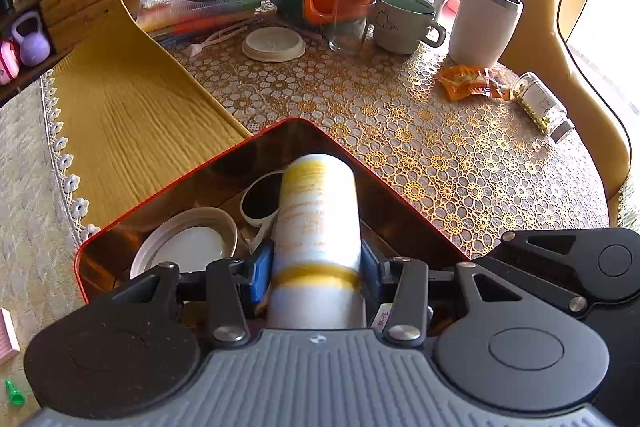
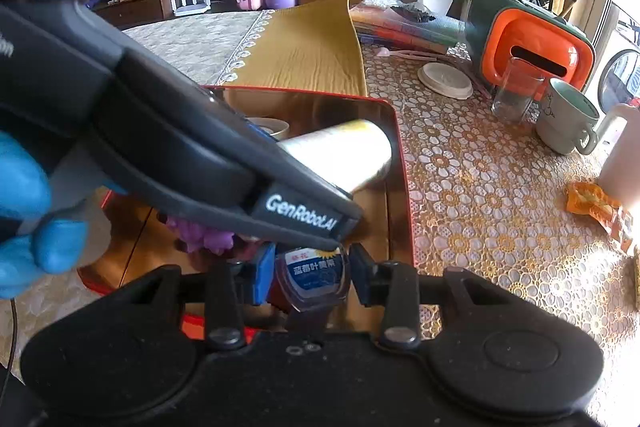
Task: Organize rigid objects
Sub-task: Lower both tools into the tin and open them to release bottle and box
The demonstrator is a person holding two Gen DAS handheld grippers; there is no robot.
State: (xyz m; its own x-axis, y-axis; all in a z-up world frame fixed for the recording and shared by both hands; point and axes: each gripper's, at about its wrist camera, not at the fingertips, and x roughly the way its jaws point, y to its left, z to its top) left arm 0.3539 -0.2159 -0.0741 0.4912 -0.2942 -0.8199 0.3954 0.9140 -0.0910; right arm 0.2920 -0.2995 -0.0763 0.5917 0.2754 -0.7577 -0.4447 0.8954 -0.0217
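The left tool [image 1: 316, 267] is clenched on a white-and-yellow can [image 1: 316, 227], held tilted over the red-rimmed box [image 1: 384, 183] — above a white lid [image 1: 188, 247] inside it. The right tool [image 2: 308, 277] grips a small blue-labelled bottle [image 2: 314, 275] at the box's 6 o'clock edge; a glass [image 1: 350, 23] stands on the surface at 12 o'clock.

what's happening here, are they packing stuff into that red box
A person in blue gloves works a handheld gripper in each hand over the red-rimmed open box. The left gripper is clamped on a white cylindrical bottle with yellow print, held above the box's contents. The right gripper grips a small blue-labelled jar over the same box. Cups and a fallen glass pill bottle wait on the lace-covered table.
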